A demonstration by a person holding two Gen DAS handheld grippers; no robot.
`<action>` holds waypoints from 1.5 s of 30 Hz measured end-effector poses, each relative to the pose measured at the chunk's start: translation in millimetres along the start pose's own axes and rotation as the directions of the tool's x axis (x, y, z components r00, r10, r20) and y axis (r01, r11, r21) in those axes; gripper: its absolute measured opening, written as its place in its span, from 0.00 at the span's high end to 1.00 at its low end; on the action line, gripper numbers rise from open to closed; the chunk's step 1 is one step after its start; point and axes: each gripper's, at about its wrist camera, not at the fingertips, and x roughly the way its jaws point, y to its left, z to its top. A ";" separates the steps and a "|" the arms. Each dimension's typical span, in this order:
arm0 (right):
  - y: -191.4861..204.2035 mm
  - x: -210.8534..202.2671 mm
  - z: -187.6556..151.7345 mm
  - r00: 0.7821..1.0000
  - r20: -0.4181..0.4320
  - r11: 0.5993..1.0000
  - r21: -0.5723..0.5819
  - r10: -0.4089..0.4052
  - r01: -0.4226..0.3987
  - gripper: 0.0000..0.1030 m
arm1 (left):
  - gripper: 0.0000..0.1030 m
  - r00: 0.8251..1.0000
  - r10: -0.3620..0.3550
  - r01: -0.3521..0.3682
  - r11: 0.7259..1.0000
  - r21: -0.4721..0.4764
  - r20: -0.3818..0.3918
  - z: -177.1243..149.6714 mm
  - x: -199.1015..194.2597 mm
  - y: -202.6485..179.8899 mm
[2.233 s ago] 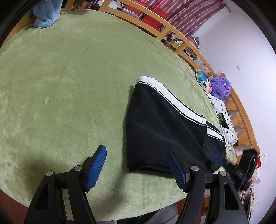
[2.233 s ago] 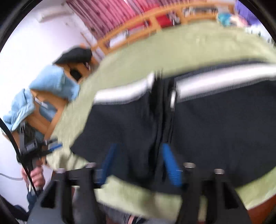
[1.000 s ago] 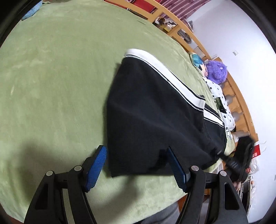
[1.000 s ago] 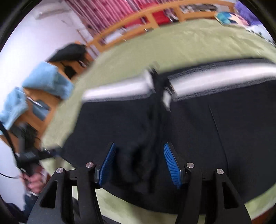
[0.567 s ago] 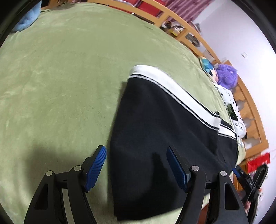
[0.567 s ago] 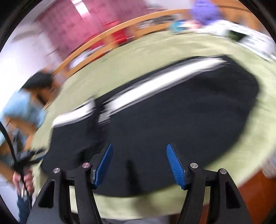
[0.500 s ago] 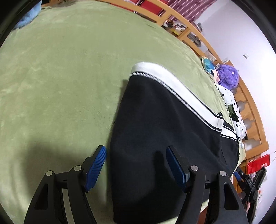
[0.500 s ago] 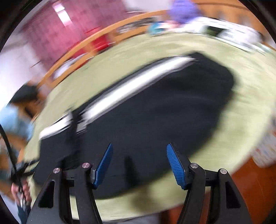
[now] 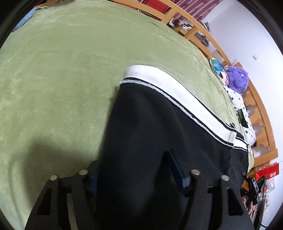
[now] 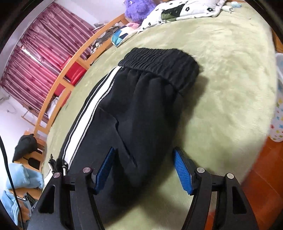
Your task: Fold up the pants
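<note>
Black pants (image 10: 141, 109) lie along the near edge of the green blanket (image 9: 61, 79). My left gripper (image 9: 138, 173) is closing around the cuff end, cloth between the jaws. My right gripper (image 10: 143, 168) is opening, unclenched, over the hip. Risk: thick knit bunches and only the top layer lifts. Ribbed elastic waistband (image 10: 159, 62); white side stripe (image 9: 176, 99); plush nap.

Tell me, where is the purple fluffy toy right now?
The purple plush toy sits at the far edge of the bed by the wooden rail, beside the black-and-white spotted blanket; it is top centre in the right wrist view.
</note>
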 end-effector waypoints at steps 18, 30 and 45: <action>96.6 -13.6 22.5 0.989 0.144 0.987 -0.160 0.026 -0.003 0.88 | 0.90 0.968 -0.219 0.230 0.970 -0.081 0.124 28.1 -67.5 31.3; 209.4 14.0 -84.5 0.982 -0.072 0.942 -0.279 0.174 -0.187 0.87 | 0.90 0.959 -0.007 0.060 0.982 -0.177 0.282 47.1 -182.2 166.7; 224.2 -49.1 -133.4 0.988 -0.155 0.797 -0.596 0.004 -0.096 0.57 | 0.51 0.980 0.144 -0.137 0.989 -0.059 0.138 0.1 -166.8 132.8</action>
